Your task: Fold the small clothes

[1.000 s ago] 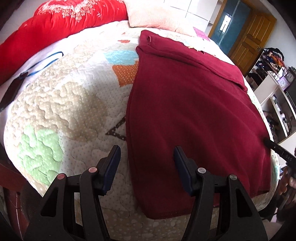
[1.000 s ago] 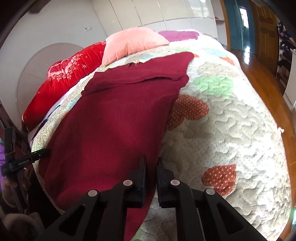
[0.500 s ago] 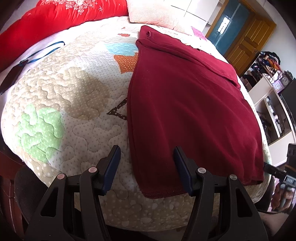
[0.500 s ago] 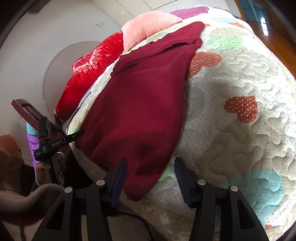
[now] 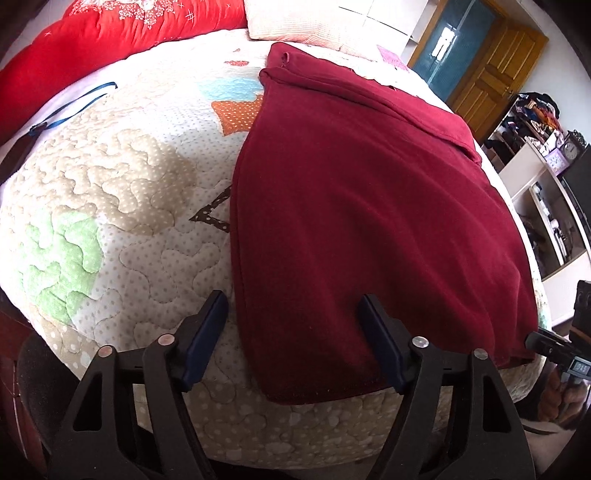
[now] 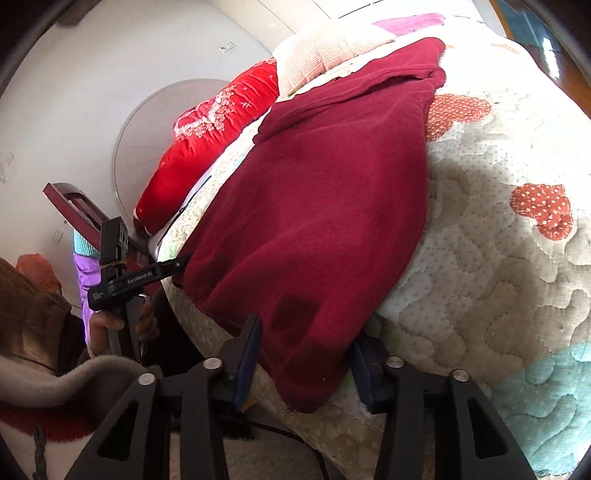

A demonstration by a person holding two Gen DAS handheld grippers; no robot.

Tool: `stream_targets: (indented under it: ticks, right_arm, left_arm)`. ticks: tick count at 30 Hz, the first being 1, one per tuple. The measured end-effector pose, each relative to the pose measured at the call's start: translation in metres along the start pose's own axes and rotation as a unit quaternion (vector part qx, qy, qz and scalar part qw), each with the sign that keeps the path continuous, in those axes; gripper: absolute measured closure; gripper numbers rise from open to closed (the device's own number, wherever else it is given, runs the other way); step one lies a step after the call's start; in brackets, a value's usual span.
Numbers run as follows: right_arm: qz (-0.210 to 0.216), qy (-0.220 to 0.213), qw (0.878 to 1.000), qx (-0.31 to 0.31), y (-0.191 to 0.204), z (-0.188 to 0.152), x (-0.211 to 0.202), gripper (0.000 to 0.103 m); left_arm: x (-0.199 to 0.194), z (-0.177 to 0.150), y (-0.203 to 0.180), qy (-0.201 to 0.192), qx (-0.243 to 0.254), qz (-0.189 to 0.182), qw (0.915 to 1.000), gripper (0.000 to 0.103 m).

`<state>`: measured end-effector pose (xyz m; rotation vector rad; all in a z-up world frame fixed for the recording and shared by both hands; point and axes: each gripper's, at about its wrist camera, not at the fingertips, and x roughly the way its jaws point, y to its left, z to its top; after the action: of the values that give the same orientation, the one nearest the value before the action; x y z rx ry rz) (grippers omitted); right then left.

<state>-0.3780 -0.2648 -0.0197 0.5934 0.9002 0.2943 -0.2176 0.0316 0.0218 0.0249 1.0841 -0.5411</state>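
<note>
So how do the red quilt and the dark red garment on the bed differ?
The quilt is bright red with white snowflake embroidery; the garment is plain dark maroon. The quilt is bunched thick at the bed's head; the garment lies spread flat, its hem hanging over the near edge. Both rest on the bed.

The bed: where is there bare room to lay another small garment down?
Bare quilt lies left of the maroon garment, up to the red duvet; more lies on its other side. The head end is crowded by the pillow.
</note>
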Motion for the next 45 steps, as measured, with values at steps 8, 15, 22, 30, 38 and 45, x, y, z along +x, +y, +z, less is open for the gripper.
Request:
stream_targets:
  ticks: [8,15,22,30,38,45]
  right_arm:
    - [0.013,-0.001,1.0,0.007,-0.002,0.001,0.0,0.059]
    - [0.018,-0.005,1.0,-0.015,0.008,0.006,0.004,0.09]
    - [0.102,-0.07,0.992,0.016,0.007,0.034,-0.015,0.092]
    - [0.089,-0.154,0.984,-0.008,0.011,0.11,-0.025,0.092]
    - [0.017,-0.2,0.979,-0.024,-0.006,0.226,-0.019,0.092]
    - [-0.046,-0.196,0.979,0.042,-0.08,0.323,0.037,0.092]
  left_arm:
    - [-0.001,-0.001,-0.001,-0.001,0.0,0.003,1.0,0.032]
    - [-0.004,-0.003,-0.004,-0.003,0.009,-0.01,0.9999,0.077]
    - [-0.024,0.018,0.004,-0.019,-0.001,-0.062,0.9979,0.093]
    - [-0.039,0.085,-0.004,-0.076,0.005,-0.088,0.9932,0.093]
    - [-0.006,0.207,-0.033,-0.116,0.03,-0.074,0.9901,0.093]
    - [0.088,0.293,-0.035,-0.088,0.001,-0.024,0.9958,0.093]
